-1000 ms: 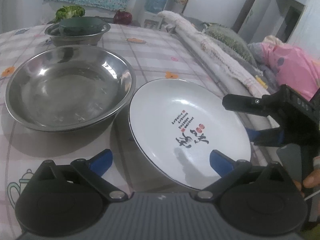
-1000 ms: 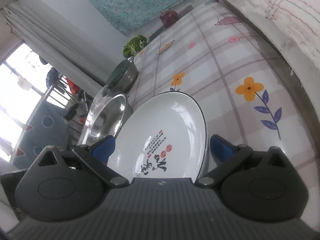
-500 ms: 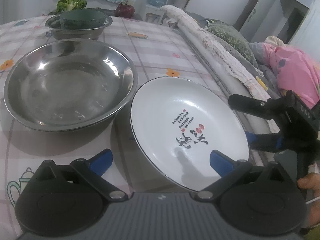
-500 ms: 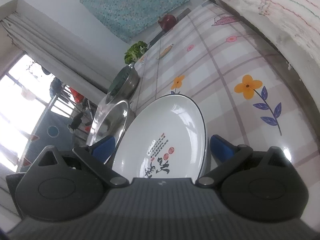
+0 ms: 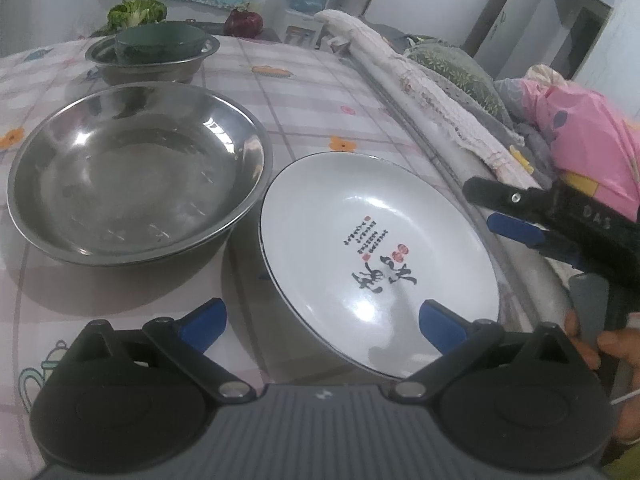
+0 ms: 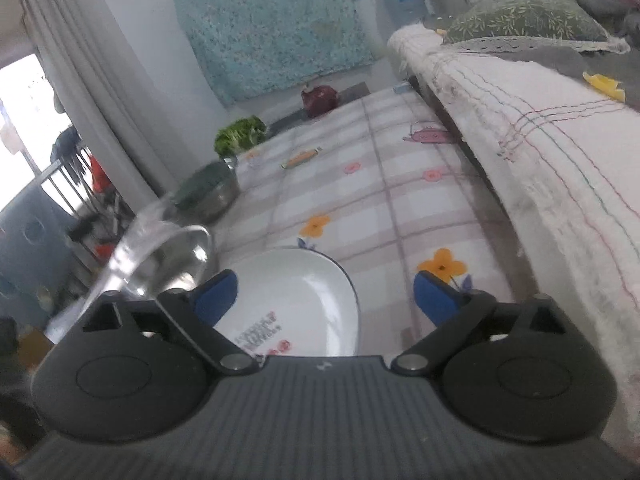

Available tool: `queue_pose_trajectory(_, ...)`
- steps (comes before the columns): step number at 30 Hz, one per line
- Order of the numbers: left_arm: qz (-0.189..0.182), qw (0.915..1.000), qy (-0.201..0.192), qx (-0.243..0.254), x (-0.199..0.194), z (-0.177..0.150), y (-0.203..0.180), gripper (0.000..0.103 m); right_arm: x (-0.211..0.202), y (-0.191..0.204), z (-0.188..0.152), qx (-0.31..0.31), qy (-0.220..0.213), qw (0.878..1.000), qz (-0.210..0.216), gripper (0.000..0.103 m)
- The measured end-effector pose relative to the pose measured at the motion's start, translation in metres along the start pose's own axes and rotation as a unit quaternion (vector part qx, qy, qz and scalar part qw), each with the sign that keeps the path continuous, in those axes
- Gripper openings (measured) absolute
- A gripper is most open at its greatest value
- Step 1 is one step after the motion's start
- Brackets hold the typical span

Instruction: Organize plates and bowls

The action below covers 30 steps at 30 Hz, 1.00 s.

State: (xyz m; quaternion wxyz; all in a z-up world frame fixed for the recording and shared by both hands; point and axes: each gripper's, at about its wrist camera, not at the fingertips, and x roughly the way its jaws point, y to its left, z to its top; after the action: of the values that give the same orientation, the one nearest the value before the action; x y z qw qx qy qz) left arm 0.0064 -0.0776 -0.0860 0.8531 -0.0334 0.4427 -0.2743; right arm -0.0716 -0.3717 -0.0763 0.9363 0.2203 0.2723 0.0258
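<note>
Right gripper lifted, rolled upright; jaws narrowing above plate.

Checked tablecloth — big steel bowl, white plate, smaller steel bowl.

We see a white plate near the table's right edge, beside a steel bowl; the right gripper seems open.

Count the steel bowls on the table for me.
2. The large steel bowl sits just left of the white plate. The smaller steel bowl stands behind it at the far end, with a dark green bowl inside. More could be hidden out of frame.
</note>
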Motion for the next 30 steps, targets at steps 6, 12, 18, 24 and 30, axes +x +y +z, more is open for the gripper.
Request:
queue_pose_trajectory(6,0.019,0.9996,-0.006,0.020,-0.003,-0.003,-0.003,0.090,0.003,-0.005,-0.010,-0.006,0.018,1.000,-0.004,0.073)
queue_pose_trajectory(12,0.034,0.9989,-0.016,0.026,-0.005,-0.001,-0.005,0.070,0.001,-0.005,-0.018,-0.014,0.026,1.000,0.005,0.051)
queue_pose_trajectory(18,0.049,0.9978,-0.025,0.038,-0.002,0.002,-0.006,0.053,0.003,-0.006,-0.020,-0.009,0.042,0.999,0.020,0.039)
queue_pose_trajectory(24,0.057,0.9972,-0.026,0.040,0.003,0.006,-0.007,0.028,0.012,-0.005,-0.022,-0.005,0.058,0.998,0.013,0.025)
queue_pose_trajectory(30,0.063,0.9970,-0.022,0.040,0.000,0.006,-0.010,0.027,0.011,-0.007,-0.022,-0.001,0.060,0.998,0.008,0.020)
